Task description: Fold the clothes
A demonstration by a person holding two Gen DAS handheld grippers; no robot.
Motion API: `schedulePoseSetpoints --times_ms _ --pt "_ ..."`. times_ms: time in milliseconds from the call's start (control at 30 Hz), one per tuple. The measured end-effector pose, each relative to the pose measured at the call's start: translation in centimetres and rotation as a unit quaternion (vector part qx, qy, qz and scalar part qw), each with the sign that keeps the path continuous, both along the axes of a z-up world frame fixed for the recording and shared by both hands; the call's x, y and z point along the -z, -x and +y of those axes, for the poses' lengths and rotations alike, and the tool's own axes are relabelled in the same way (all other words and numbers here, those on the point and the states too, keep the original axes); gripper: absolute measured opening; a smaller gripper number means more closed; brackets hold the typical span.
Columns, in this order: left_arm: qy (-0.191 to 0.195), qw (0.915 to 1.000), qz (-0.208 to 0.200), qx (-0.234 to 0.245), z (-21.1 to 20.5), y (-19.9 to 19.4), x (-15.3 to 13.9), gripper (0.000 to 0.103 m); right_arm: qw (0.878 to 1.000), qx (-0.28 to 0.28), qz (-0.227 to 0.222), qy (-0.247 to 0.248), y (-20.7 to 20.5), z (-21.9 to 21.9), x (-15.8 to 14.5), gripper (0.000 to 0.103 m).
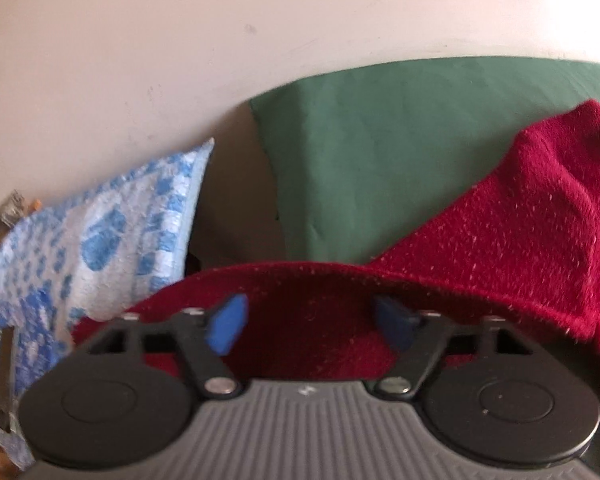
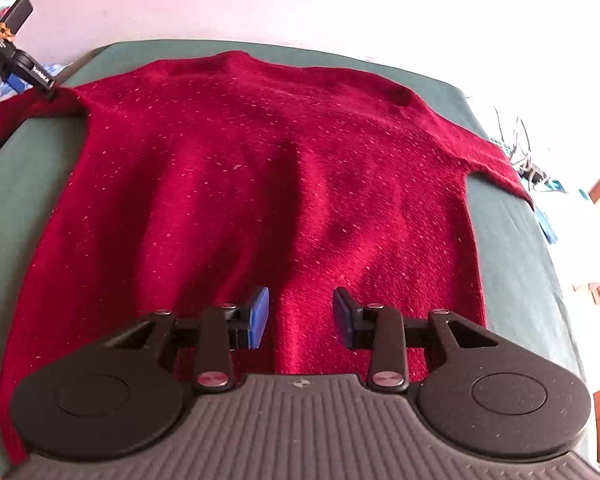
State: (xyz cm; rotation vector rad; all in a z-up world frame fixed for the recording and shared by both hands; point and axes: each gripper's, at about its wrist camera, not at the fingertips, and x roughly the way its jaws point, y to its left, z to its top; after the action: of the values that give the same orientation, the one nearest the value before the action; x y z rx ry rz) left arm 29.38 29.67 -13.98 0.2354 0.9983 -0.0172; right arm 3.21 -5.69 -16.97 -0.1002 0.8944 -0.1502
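The red sweater (image 2: 260,184) lies spread flat on the green cloth (image 2: 516,248) that covers the bench, its collar at the far side and its hem close to the right gripper (image 2: 300,314). One sleeve runs out to the right edge; the other goes to the left, where the left gripper (image 2: 16,76) is seen at it in the right wrist view.

The right jaws stand moderately open, with nothing between them, just above the hem near its middle. The left jaws (image 1: 312,322) are wide open over a fold of red knit, probably the sleeve; the fabric lies between and under the pads (image 1: 228,322), but they do not hold it.

I judge that the step in hand is to take the left sleeve and bring it over the body. To do it well, the left jaws should close on the sleeve edge only, not on the green cloth below. The body has several soft wrinkles, so the right gripper could hold the hem down while the sleeve moves. The knit is thick and may slip or stretch if pulled fast.

A blue patterned towel (image 1: 100,240) lies to the left, beyond the green cloth.
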Motion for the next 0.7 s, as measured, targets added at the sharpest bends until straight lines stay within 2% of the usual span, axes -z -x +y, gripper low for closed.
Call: schedulePoseSetpoints --times_ms 67,100,233,367,467,700 --pt "0.001 1.0 0.001 -0.005 -0.1 0.1 -0.3 0.021 1.0 0.004 0.001 -0.005 0.0 -0.1 0.1 0.038" --pt "-0.001 1.0 0.001 -0.006 -0.2 0.2 -0.5 0.017 1.0 0.003 0.002 -0.006 -0.1 -0.1 0.2 0.038" --pt "0.004 0.9998 -0.02 -0.003 0.3 1.9 -1.8 0.012 1.0 -0.008 0.003 -0.006 -0.4 0.3 0.2 0.038" --pt "-0.003 0.9992 -0.04 -0.004 1.1 3.8 -2.8 0.012 1.0 -0.025 0.005 -0.004 -0.8 0.7 0.4 0.038" --pt "0.005 0.9992 -0.038 -0.01 2.1 5.6 -2.9 0.011 0.999 -0.036 0.008 -0.001 -1.1 1.2 0.6 0.038" --pt "-0.026 0.9988 -0.009 -0.04 3.8 10.3 -0.8 0.008 0.999 -0.049 0.004 0.003 -1.1 1.7 0.4 0.038"
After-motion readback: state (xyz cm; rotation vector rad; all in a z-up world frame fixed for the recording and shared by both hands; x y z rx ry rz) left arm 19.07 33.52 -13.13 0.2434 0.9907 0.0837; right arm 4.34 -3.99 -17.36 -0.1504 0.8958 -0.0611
